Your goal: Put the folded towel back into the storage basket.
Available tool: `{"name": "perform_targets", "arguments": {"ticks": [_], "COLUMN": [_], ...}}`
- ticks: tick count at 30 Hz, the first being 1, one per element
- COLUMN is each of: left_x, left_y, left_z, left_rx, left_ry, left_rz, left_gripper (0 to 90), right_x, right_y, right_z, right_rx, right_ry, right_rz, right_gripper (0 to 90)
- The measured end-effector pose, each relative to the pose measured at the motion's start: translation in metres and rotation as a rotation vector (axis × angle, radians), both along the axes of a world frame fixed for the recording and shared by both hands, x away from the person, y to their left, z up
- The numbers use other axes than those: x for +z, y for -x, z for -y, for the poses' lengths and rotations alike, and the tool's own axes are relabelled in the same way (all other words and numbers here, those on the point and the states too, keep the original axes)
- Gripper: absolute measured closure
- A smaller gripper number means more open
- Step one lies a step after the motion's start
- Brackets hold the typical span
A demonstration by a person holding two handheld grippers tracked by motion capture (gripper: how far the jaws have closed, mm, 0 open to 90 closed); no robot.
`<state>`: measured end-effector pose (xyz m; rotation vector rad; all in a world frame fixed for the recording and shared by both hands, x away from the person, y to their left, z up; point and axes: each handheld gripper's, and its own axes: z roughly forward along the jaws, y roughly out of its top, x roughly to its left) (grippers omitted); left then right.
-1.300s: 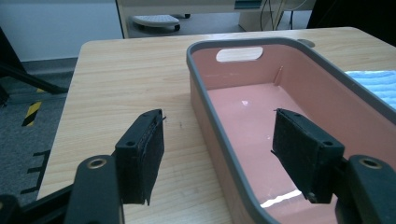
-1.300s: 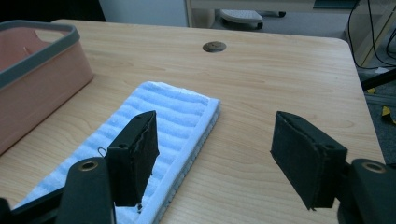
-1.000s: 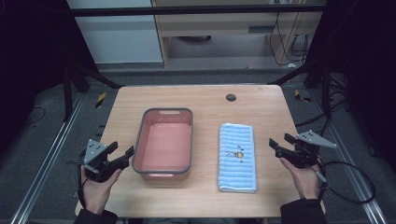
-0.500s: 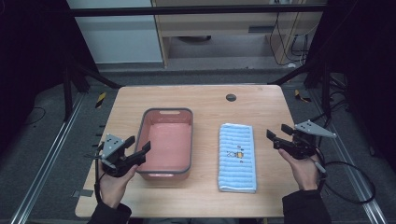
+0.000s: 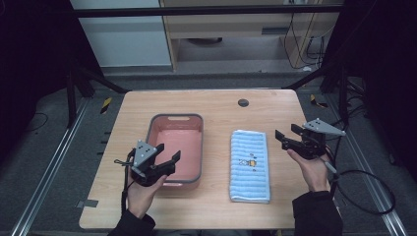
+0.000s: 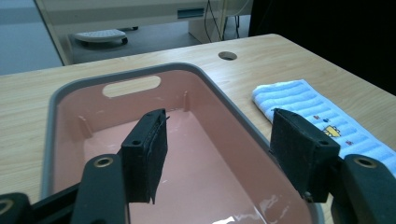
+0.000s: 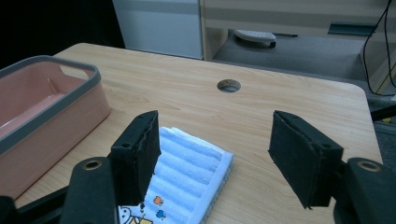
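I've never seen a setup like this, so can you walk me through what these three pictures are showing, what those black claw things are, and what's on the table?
No robot here: a person holds a hand-operated two-jaw gripper in each hand. The high view looks down from above the person's side of the wooden table; the left gripper and right gripper come in from the bottom. The other two pictures come from small cameras riding on each gripper, looking along its two black jaws.

On the table lie a pink tub with a grey rim, empty, and beside it a folded blue striped towel with a small cartoon print. A round hole sits near the far edge.

Both grippers are open and hold nothing. The left one hovers at the tub's near right corner, the right one beside the towel's far end.
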<state>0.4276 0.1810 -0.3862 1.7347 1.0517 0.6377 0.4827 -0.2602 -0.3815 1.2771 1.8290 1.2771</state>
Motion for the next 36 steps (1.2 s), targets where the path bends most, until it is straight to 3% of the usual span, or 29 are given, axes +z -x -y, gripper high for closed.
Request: {"name": "perform_targets", "arguments": {"ticks": [14,26,36], "left_x": [-0.004,-0.017,-0.033], "left_y": [-0.002,-0.001,-0.001], "left_z": [0.045,0.080,0.108], "left_rx": [-0.078,-0.129,-0.166], "left_ry": [-0.006,-0.019,-0.054], "left_rz": [-0.011,-0.038,-0.057], "left_gripper": [36.4,38.9,41.4], "right_x": [-0.009,-0.026,-0.040], "right_y": [-0.014,-0.026,-0.035], "right_z": [-0.005,-0.010,-0.010], "right_rx": [0.010,0.024,0.012], "right_ry": [0.021,0.046,0.060], "right_rz": [-0.031,-0.060,-0.097], "right_gripper": [34.5,36.6,38.6]}}
